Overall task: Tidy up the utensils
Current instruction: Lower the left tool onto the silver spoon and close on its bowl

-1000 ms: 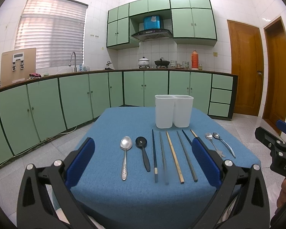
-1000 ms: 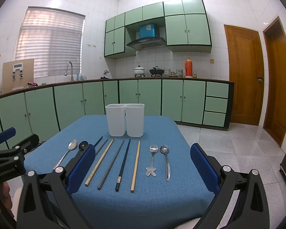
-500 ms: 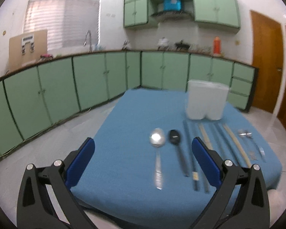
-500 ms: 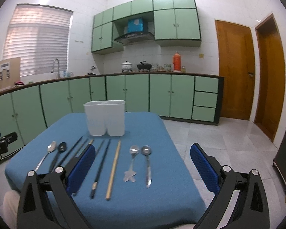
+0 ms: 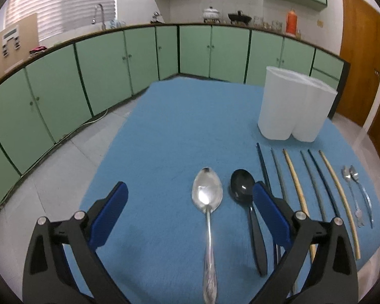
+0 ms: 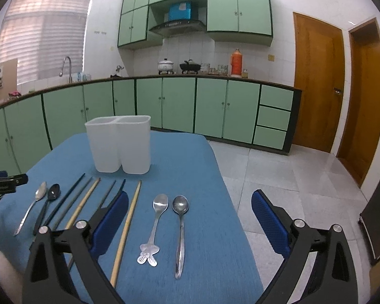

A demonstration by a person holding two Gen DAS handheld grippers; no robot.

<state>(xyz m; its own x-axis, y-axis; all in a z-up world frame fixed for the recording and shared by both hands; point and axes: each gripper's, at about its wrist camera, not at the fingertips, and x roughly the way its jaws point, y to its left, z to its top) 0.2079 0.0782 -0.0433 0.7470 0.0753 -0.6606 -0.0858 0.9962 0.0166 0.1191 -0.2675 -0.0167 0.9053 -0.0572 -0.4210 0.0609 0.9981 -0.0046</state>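
Utensils lie in row on blue-cloth table (image 5: 179,126), none yet in white two-compartment plastic holder (image 5: 295,109) at far side. Step in hand, as judged: first pick. Left tongs (image 5: 190,217) spread wide, empty, straddling large silver spoon (image 5: 207,197); black spoon (image 5: 243,187) just beside. Right tongs (image 6: 190,224) also spread, empty, over two small steel spoons (image 6: 168,225). Next move calls for lowering, clamping one handle, carrying it to holder.

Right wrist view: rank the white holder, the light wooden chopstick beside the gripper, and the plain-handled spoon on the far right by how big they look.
1. white two-compartment holder
2. light wooden chopstick, the longest item though thin
3. plain-handled spoon
The chopstick and spoon lie nearer the camera than the holder, so true sizes stay unsure.
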